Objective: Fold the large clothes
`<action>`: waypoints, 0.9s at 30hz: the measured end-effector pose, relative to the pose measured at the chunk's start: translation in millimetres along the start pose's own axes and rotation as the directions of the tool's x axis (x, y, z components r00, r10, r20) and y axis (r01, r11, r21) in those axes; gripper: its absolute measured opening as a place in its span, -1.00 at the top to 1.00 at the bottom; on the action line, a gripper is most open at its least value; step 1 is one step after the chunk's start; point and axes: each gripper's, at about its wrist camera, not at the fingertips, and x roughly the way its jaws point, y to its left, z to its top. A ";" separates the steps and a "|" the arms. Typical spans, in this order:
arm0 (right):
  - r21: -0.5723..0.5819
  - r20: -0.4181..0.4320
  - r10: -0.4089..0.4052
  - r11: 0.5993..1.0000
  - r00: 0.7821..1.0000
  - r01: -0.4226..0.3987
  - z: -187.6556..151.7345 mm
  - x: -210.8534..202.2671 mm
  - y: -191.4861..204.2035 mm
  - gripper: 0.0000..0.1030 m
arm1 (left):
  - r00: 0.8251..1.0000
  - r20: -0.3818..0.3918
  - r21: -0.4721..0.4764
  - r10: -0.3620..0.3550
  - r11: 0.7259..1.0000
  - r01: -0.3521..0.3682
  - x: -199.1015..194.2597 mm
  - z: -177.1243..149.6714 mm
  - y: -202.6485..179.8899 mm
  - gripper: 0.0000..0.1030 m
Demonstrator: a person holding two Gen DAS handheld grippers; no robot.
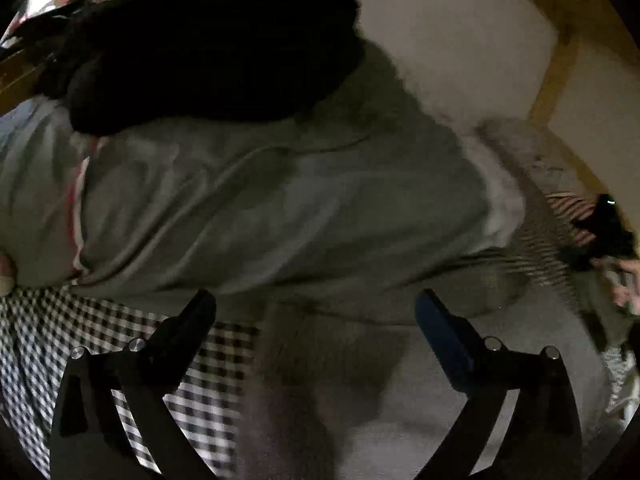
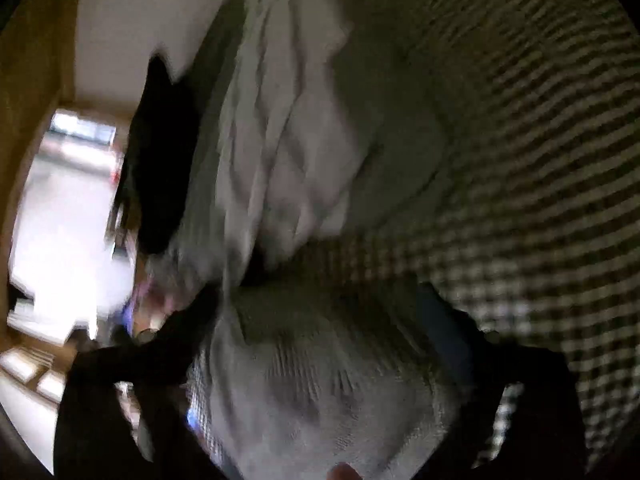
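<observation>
The checked cover (image 1: 120, 340) spreads over the bed, filling the lower left of the left view and the right side of the right view. On it lies the grey garment (image 1: 280, 208), a wide folded slab running across the middle of the left view, with a red-and-white trim at its left end. A black garment (image 1: 208, 52) sits piled on its far edge. White cloth (image 2: 288, 140) lies bunched beside the grey one in the right view (blur hides its edges). The left gripper (image 1: 316, 308) hangs just short of the grey garment's near edge, fingers spread wide, nothing between them. The right gripper (image 2: 324, 300) is spread wide too, with pale cloth (image 2: 320, 380) lying slack between its fingers, not pinched
</observation>
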 end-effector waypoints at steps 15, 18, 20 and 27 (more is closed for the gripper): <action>-0.636 -0.123 -0.624 0.647 0.772 0.421 -87.8 73.5 18.7 -0.14 | 0.956 -0.274 0.137 0.107 0.988 -0.071 96.5 -71.4 -74.6 -0.90; -0.700 -0.131 -0.654 0.593 0.745 0.398 -104.7 93.3 9.4 0.32 | 0.956 -0.245 0.124 0.161 0.983 -0.134 105.6 -68.4 -58.7 -0.91; -0.715 -0.108 -0.646 0.578 0.755 0.392 -110.5 98.4 9.4 0.58 | 0.955 -0.233 0.091 0.184 0.982 -0.167 111.7 -67.6 -47.8 -0.92; -0.552 0.123 -0.406 0.730 0.906 0.402 -77.0 48.9 19.4 0.73 | 0.957 -0.134 0.054 0.258 0.966 -0.253 103.6 -51.8 -22.9 -0.91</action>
